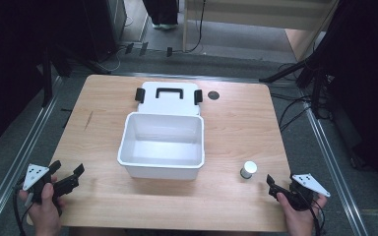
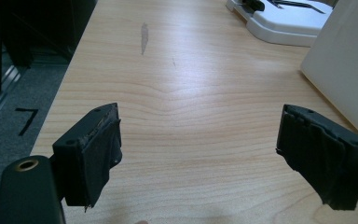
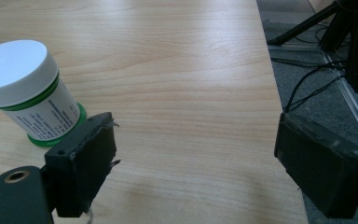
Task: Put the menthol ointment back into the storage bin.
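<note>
Your right claw (image 1: pixel 274 188) sits at the near right corner of the bench (image 1: pixel 236 128), jaws spread wide, nothing between them. The jar (image 1: pixel 248 169) (white cap, green band at the base, printed label) stands upright just ahead of that claw and off to its left. In the right gripper view the jar (image 3: pixel 30 91) is just beyond the left jaw's tip and outside the gap; from this angle you can't tell whether jaw and jar touch. Between the jaws in that view is bare wood, and the right jaw hangs over the bench edge with the grey floor below it.

Your left claw (image 1: pixel 70 176) is at the near left corner, jaws also wide apart and empty, aimed up the bench. In the left gripper view its gap (image 2: pixel 198 144) holds plain wood grain, with a dark scuff mark (image 2: pixel 144 37) farther ahead.

The open white box (image 1: pixel 128 142) is between the two claws and farther out, near the bench centre, well apart from both. Its wall (image 2: pixel 342 65) shows ahead and to the right of the left claw. The lid (image 1: pixel 167 101) (black handle, black latches at both ends) lies flat right behind the box, touching its far rim. The jar is to the right of the box's near corner, apart from it.
</note>
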### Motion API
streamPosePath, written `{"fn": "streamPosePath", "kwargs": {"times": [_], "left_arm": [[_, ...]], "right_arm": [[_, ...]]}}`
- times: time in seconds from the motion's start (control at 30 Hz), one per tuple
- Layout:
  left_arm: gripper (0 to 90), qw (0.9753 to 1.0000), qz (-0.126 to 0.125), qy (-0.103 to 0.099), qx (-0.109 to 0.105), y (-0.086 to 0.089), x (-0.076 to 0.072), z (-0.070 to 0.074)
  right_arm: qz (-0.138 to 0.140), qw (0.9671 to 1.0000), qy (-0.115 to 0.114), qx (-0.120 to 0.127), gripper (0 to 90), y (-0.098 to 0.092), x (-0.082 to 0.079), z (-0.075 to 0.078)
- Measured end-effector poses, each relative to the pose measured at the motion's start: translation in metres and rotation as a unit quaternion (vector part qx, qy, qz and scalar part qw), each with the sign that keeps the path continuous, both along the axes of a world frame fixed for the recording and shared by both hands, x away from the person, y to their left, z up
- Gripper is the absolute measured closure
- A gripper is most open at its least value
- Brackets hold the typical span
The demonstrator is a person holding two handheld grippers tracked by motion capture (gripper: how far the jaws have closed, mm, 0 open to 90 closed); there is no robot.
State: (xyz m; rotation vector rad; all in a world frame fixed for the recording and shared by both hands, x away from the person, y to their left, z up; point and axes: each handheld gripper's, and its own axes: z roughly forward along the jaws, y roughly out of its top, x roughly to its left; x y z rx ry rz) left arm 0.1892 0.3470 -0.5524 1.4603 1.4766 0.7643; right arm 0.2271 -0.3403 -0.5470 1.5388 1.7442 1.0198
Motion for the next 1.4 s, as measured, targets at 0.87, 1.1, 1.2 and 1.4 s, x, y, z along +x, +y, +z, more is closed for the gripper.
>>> {"fn": "streamPosePath", "kwargs": {"times": [0.87,1.1,1.2,1.4], "left_arm": [[15.2,0.9998,-0.019,-0.002,0.005,-0.005,0.004,0.000],[15.2,0.9998,-0.021,0.001,0.002,-0.005,0.004,0.000],[15.2,0.9997,-0.023,0.001,-0.001,-0.004,0.005,0.000],[15.6,0.9993,-0.036,0.002,0.001,-0.005,0.005,0.000]], "right_arm": [[0.050,0.9836,0.140,-0.101,13.6,0.023,0.019,0.038],[0.086,0.9625,0.210,-0.148,13.5,0.035,0.034,0.062],[0.107,0.9470,0.251,-0.170,13.5,0.040,0.041,0.067],[0.146,0.9267,0.294,-0.183,13.4,0.050,0.047,0.066]]}}
